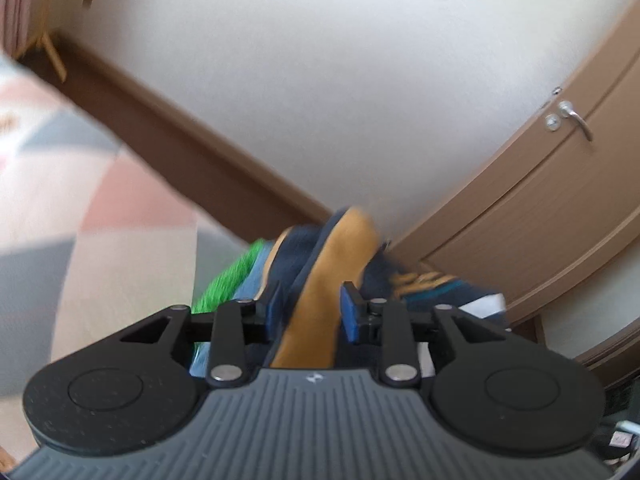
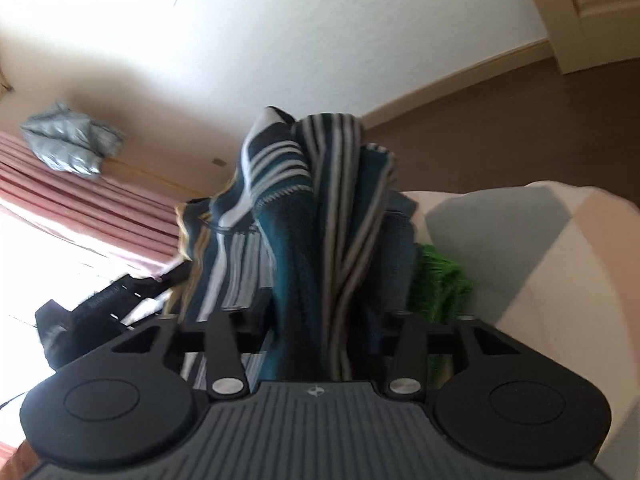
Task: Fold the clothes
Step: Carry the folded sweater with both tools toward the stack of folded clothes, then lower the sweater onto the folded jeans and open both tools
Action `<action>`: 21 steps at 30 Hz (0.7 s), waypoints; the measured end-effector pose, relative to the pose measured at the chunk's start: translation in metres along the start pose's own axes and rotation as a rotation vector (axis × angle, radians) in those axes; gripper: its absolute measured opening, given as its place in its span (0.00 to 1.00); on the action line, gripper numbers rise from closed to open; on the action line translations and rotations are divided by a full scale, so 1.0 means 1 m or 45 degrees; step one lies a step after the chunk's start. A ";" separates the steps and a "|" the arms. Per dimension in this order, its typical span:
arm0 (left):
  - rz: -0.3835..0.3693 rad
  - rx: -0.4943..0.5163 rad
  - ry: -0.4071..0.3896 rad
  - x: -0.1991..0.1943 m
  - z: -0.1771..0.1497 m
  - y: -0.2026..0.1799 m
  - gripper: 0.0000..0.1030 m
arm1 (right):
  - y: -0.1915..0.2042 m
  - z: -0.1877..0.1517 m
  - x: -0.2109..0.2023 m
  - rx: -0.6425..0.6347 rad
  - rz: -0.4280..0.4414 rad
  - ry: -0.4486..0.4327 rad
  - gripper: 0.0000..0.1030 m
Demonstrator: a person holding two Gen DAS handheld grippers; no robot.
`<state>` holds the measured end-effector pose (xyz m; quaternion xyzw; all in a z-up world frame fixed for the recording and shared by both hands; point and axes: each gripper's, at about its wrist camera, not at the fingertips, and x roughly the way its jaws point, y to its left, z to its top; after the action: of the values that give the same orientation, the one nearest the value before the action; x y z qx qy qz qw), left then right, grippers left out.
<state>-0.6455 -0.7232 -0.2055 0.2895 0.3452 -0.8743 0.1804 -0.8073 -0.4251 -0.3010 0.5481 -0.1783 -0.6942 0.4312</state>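
Note:
My left gripper (image 1: 312,310) is shut on a fold of a striped garment (image 1: 320,280), mustard and navy here, which rises up between the blue pads (image 1: 349,312). More of it, teal with white stripes (image 1: 444,286), lies just beyond. In the right wrist view the same teal, white-striped garment (image 2: 304,216) is bunched upright and drapes through my right gripper (image 2: 324,316). The cloth hides the right fingertips, so their grip is unclear. A green garment (image 1: 228,280) (image 2: 440,276) and a light blue one (image 1: 250,280) lie beside it.
The clothes rest on a bed cover (image 1: 100,220) (image 2: 540,248) with pink, grey and cream patches. Brown floor (image 1: 192,152), a white wall and a wooden door with a handle (image 1: 576,120) lie beyond. A grey jacket (image 2: 68,144), pink curtain (image 2: 80,196) and black bag (image 2: 92,300) are at the left.

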 end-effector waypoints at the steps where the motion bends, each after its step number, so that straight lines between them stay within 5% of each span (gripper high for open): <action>1: -0.025 0.006 -0.036 -0.007 0.005 -0.005 0.22 | 0.009 0.002 -0.007 -0.048 -0.041 -0.036 0.49; 4: -0.058 0.067 -0.105 -0.013 0.016 -0.024 0.20 | 0.047 0.013 -0.028 -0.302 -0.175 -0.240 0.48; 8: -0.038 0.168 -0.073 0.021 0.021 -0.041 0.19 | 0.090 0.024 -0.017 -0.678 -0.194 -0.385 0.46; 15: 0.013 0.133 -0.073 0.076 0.008 -0.013 0.06 | 0.083 0.021 0.067 -0.773 -0.299 -0.235 0.39; 21: 0.059 0.110 0.029 0.109 0.006 0.011 0.07 | 0.039 0.019 0.079 -0.676 -0.273 -0.122 0.36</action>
<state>-0.7256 -0.7474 -0.2764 0.3148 0.3022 -0.8807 0.1841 -0.8114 -0.5139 -0.3146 0.3982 0.0484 -0.7833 0.4749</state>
